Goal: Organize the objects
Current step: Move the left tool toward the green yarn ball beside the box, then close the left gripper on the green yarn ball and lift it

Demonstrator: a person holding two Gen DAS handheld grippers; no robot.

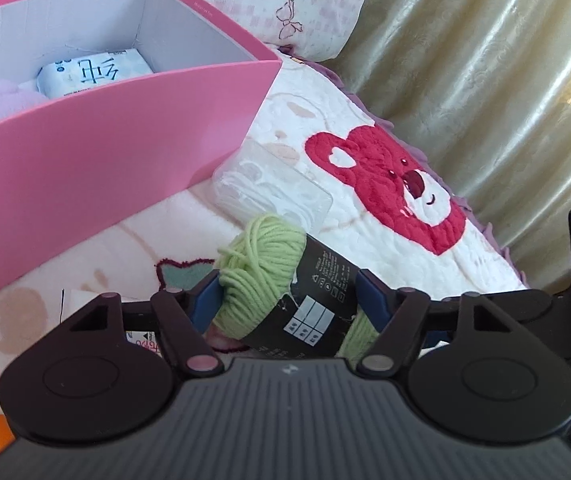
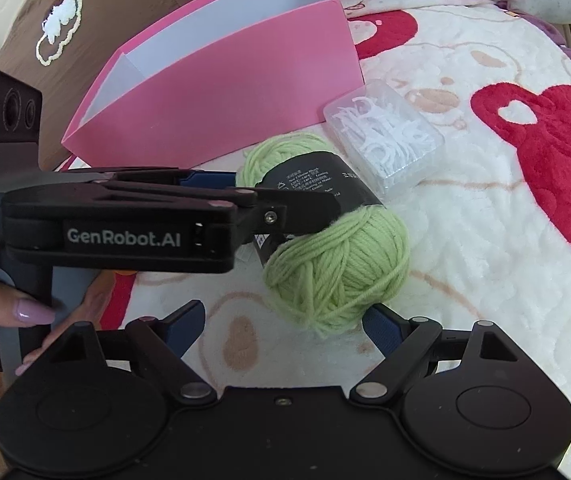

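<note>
Your left tool (image 2: 285, 200) carries the name "GenRobot.AI" in white on its black side. The green yarn ball (image 2: 337, 264) wears a black paper band (image 2: 317, 184) with small white care text, too fine to read beyond fragments. In the left wrist view the blue pads (image 1: 369, 292) of that tool sit against both sides of the yarn, closed on it; the yarn rests on the bed's blanket (image 2: 465, 264), near the blanket's middle.

Your right tool (image 2: 285, 320) stands open, its pads either side of the yarn's near end without pressing.

The pink box (image 1: 105, 152), white inside, stands behind the yarn toward the pillows. It holds a blue-and-white tissue pack (image 1: 93, 72) with large printed characters and something soft and lilac (image 1: 1, 100).

A clear plastic case (image 2: 385, 136) of white floss picks lies just beside the yarn, between it and the box's corner. The red bear patch (image 1: 393, 188) lies toward the blanket's purple-trimmed edge.
</note>
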